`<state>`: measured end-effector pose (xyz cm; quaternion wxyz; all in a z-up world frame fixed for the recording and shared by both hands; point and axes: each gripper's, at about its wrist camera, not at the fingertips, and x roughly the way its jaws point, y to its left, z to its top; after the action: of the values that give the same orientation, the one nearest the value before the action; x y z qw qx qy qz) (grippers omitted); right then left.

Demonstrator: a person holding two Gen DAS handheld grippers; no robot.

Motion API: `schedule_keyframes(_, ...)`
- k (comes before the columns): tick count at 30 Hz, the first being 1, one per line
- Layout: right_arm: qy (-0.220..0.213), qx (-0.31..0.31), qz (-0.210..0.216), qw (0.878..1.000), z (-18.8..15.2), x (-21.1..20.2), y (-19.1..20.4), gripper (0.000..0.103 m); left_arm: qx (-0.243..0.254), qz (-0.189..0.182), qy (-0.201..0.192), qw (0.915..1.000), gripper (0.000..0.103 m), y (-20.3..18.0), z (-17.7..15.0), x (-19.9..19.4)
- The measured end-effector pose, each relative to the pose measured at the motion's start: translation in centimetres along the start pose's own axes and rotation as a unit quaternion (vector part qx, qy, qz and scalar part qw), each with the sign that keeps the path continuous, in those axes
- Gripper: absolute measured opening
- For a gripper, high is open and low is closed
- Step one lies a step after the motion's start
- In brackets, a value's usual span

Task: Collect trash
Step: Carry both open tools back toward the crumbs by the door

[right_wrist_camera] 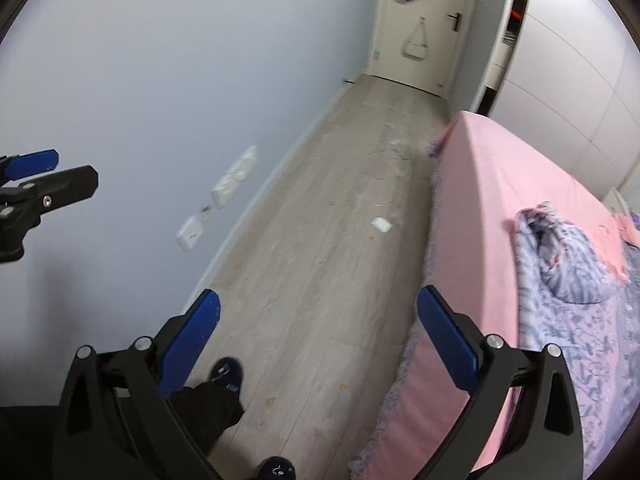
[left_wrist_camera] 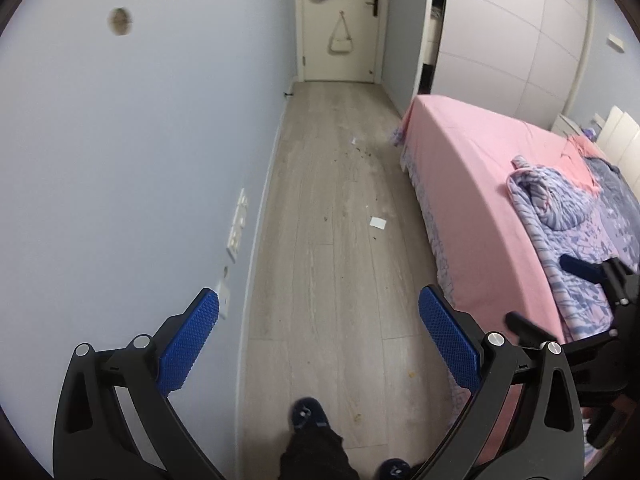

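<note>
Left gripper (left_wrist_camera: pixel 319 312), right gripper (right_wrist_camera: pixel 318 308) both spread, empty; paper scrap (left_wrist_camera: pixel 377 222) on floor (left_wrist_camera: pixel 320 280).

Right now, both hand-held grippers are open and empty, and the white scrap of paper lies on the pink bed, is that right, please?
Not quite. The white scrap of paper lies on the wooden floor beside the pink bed, not on it; the left wrist view shows this clearly. The rest holds: the left hand-held gripper and right hand-held gripper are both open and empty.
</note>
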<state>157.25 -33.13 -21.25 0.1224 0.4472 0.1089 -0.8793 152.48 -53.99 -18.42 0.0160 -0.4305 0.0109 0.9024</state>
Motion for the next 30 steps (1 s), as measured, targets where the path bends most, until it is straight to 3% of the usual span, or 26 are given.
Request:
schedule_keyframes(3, -0.012, 0.027, -0.008, 1.000, 4.3, 1.1, -0.5, 0.096, 0.020, -0.022, -0.009, 0.9995, 0.097, 1.5, 4.6, 2.8)
schedule_keyframes(12, -0.001, 0.080, -0.032, 0.996, 14.2, 8.7, -3.8, 0.096, 0.069, -0.017, 0.016, 0.9974, 0.097, 1.9, 17.4, 14.3)
schedule_keyframes(23, 0.006, 0.073, -0.018, 0.997, 26.3, 20.1, -13.2, 0.096, 0.097, -0.009, 0.014, 0.9951, 0.097, -2.7, 33.1, 26.7)
schedule_keyframes(30, 0.013, 0.084, -0.034, 0.996, 32.2, 24.0, -17.8, 0.096, 0.135, -0.055, -0.008, 0.9893, 0.097, -6.0, 40.9, 31.0)
